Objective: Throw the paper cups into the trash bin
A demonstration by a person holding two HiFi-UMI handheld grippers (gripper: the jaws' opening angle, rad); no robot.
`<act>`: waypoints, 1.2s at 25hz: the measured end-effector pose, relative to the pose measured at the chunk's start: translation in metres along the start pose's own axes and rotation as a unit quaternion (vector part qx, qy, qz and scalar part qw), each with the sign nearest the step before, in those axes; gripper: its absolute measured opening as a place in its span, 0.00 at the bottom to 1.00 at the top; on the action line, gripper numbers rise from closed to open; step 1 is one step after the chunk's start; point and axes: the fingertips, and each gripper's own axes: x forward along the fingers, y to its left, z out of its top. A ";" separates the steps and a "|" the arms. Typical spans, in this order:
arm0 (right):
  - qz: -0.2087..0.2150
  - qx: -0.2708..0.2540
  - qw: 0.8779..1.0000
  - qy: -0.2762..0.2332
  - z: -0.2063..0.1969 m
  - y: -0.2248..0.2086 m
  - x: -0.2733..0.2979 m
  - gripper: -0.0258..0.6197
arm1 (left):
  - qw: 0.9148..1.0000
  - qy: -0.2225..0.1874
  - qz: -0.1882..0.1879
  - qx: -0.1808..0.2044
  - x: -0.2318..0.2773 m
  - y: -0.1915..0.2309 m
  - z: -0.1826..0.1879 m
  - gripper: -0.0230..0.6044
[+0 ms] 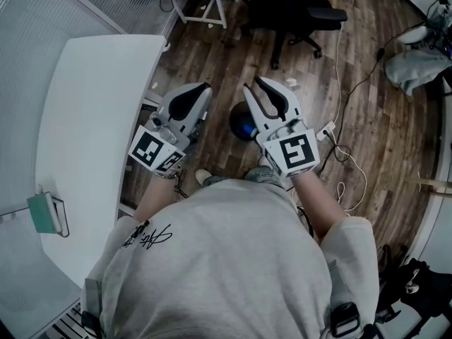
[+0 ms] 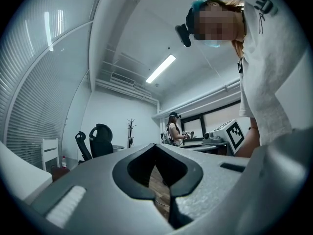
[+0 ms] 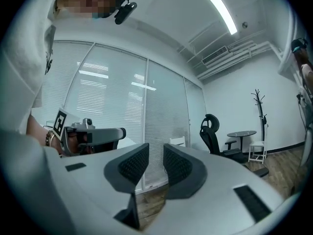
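Seemingly we hold the closed left gripper point(image 1: 205, 88) and the narrowly parted, empty right gripper point(image 1: 253, 85) over the dark trash bin point(image 1: 242, 123) for dropping, though no paper cups are in view

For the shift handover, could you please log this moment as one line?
left gripper: jaws shut, empty | right gripper: jaws apart, empty | paper cups: none in view

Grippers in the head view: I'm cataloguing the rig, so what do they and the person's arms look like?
The left gripper and right gripper are light grey plastic, with curved jaws lined in black textured pads. Each carries a white marker cube printed with black squares. The person wears a light grey sweatshirt with black script on it.
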 end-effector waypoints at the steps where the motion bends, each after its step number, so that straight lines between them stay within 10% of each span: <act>1: 0.000 -0.001 1.000 -0.005 0.004 0.000 -0.001 0.19 | 1.000 -0.001 -0.001 0.002 0.001 -0.001 0.002 0.04; 30: -0.011 -0.009 0.998 -0.053 0.040 -0.002 -0.001 0.09 | 0.999 -0.027 -0.012 0.023 0.007 0.000 0.033 0.04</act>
